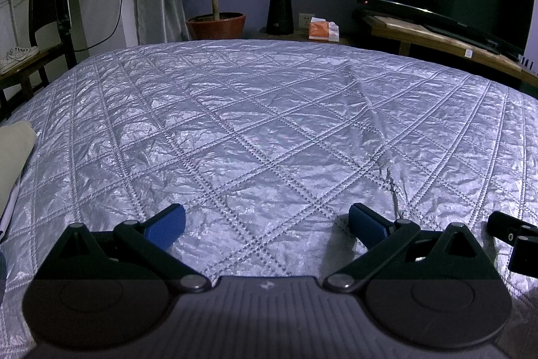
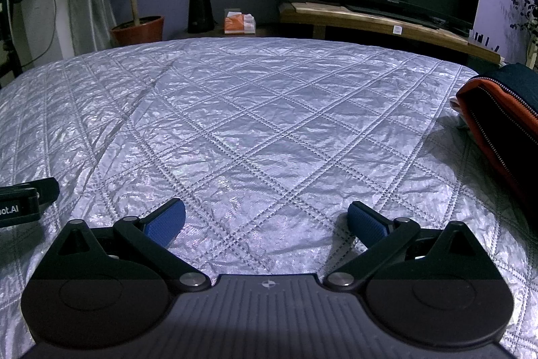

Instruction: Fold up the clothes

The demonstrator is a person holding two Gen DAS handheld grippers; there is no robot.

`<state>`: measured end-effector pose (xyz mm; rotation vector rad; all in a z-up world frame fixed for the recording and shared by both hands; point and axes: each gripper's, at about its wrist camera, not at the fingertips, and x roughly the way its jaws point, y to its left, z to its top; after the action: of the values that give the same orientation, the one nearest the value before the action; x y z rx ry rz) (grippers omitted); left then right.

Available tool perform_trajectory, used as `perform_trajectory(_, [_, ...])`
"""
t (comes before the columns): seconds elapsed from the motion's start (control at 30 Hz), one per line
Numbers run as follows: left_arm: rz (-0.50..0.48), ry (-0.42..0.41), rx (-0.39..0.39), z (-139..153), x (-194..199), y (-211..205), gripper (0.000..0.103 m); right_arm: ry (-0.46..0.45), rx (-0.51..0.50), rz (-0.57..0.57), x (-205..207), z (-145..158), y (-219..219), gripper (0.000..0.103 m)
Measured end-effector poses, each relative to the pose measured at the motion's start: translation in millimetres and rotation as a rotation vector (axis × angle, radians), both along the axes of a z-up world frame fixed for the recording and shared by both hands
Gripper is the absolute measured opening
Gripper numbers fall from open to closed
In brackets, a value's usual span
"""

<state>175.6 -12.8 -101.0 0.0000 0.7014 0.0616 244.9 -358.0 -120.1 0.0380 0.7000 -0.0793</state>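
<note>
- Far left of your left view there's a beige cloth (image 1: pixel 13 157), soft and rounded, lying on the edge of the bed.
- Your left gripper (image 1: pixel 267 222) sits low over the silvery quilt (image 1: pixel 252 123), blue ribbed pads spread wide, holding nothing.
- That quilt is crinkly and shiny, stitched in diamond squares, with one long crease running down it.
- Your right gripper (image 2: pixel 266 221) is just beside the left, also gaping wide with nothing between the pads.
- Far right, a dark jacket (image 2: pixel 504 120) with orange lining and a metal zipper is bunched on the quilt's edge.
</note>
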Motion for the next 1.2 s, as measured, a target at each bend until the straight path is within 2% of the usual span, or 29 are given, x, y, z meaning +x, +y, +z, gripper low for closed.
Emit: perform_trajectory(1.2, [0.0,0.0,-0.005,-1.5,4.3,6.3,0.103,0.0,0.0,0.0,-0.1,0.0,0.3,0.103])
